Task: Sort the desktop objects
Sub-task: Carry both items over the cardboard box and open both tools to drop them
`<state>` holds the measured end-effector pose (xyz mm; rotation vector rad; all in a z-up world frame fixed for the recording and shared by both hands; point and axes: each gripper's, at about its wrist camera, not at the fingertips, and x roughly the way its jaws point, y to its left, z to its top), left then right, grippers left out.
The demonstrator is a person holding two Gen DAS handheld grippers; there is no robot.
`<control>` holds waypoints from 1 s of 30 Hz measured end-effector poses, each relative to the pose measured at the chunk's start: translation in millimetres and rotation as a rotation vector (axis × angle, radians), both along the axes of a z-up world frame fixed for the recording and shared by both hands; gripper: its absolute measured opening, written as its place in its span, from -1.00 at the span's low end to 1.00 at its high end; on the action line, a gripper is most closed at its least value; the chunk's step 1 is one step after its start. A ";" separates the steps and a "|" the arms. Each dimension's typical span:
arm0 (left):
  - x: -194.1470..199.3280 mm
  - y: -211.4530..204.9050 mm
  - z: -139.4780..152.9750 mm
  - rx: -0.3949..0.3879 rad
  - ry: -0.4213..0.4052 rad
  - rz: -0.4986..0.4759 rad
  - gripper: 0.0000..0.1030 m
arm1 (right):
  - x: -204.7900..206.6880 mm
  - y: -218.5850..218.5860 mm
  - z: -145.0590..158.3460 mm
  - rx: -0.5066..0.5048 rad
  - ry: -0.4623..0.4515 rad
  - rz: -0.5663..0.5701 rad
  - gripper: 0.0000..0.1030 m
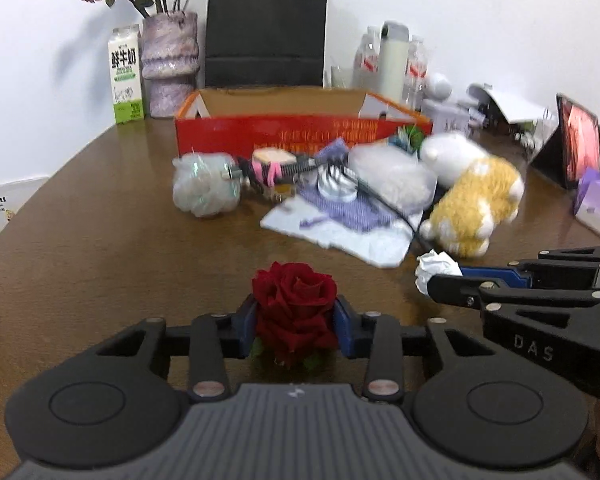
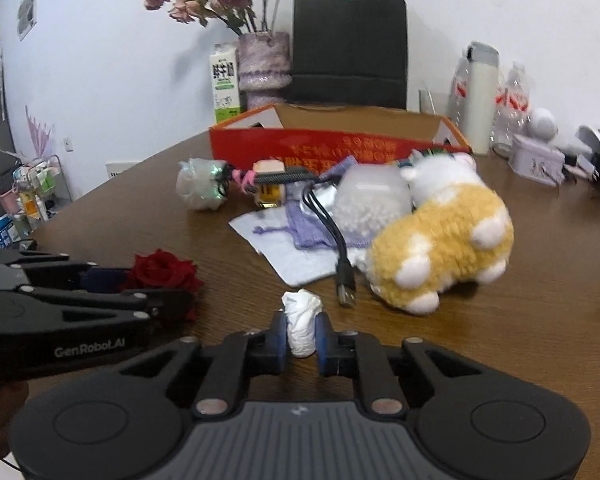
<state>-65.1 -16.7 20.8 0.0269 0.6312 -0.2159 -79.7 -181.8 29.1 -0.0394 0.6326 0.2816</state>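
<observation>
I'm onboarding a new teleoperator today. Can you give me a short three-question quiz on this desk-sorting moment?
1. True or false: the left gripper is shut on the red rose.
2. What does the right gripper hold? A) USB cable B) crumpled white tissue C) plush toy
3. Fill in: the open box behind the clutter has a ___ front wall.

Key: 1 true. 2 B, the crumpled white tissue. 3 red.

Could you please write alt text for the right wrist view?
The right hand-held gripper pinches a crumpled white tissue above a brown table. Beside it, the left hand-held gripper holds a red rose; ahead lie a yellow-and-white plush toy and a red cardboard box.
</observation>
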 end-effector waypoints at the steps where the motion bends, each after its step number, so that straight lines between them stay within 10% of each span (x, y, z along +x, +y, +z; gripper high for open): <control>1: 0.7 2.3 7.6 -0.013 -0.018 0.001 -0.27 | -1.3 -0.4 5.9 0.011 -0.021 0.003 -0.74; 10: 147.6 15.5 109.0 0.034 -0.175 -0.036 -0.17 | 99.1 -40.8 119.5 0.103 -0.250 -0.008 -0.73; 18: 373.2 -7.1 56.5 0.185 0.136 0.098 -0.22 | 365.4 -46.6 80.1 -0.081 0.163 -0.126 -0.72; 21: 400.9 -2.3 44.7 0.155 0.179 0.106 0.16 | 410.3 -48.3 52.5 -0.109 0.241 -0.184 -0.62; 25: 409.1 0.5 47.6 0.175 0.161 0.117 0.31 | 429.2 -47.4 47.0 -0.152 0.200 -0.202 0.31; 30: 392.5 4.8 66.2 0.154 0.134 0.104 0.38 | 413.1 -43.5 69.2 -0.204 0.122 -0.201 0.38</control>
